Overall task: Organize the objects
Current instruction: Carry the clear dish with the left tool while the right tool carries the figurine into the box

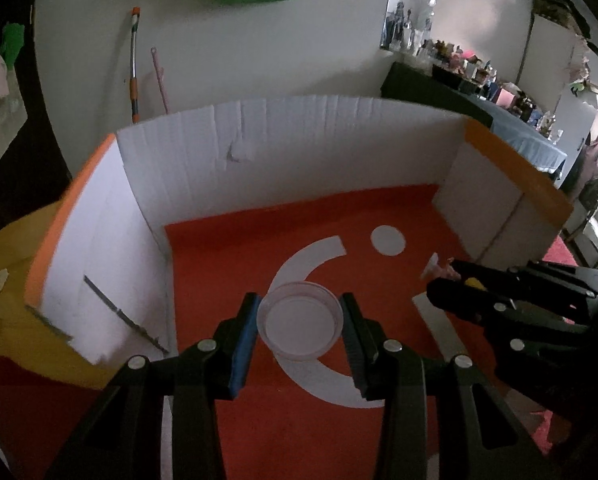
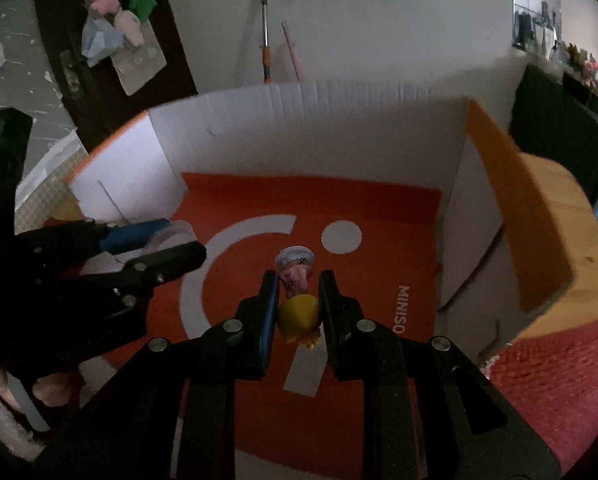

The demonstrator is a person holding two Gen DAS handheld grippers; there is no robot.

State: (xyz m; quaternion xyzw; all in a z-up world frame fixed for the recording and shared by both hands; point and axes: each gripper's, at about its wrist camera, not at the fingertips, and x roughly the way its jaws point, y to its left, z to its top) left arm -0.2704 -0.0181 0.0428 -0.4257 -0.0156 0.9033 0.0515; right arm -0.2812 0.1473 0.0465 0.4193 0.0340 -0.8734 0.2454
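Red box floor (image 1: 227, 248) | L fingers (image 1: 299, 328) pinch clear dish (image 1: 300, 325) | R fingers (image 2: 298, 304) pinch figurine (image 2: 297, 300), MINISO seen R cam only

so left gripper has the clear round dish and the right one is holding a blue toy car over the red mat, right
Not quite. The right gripper holds a small figurine with a yellow base and pink body, not a blue toy car; the right wrist view shows it. The left gripper does have the clear round dish, over the red mat.

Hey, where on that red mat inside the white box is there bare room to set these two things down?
The red mat is bare along the back wall, around the white dot and toward the right wall. The near middle is crowded: left claw with clear dish, right claw with figurine.
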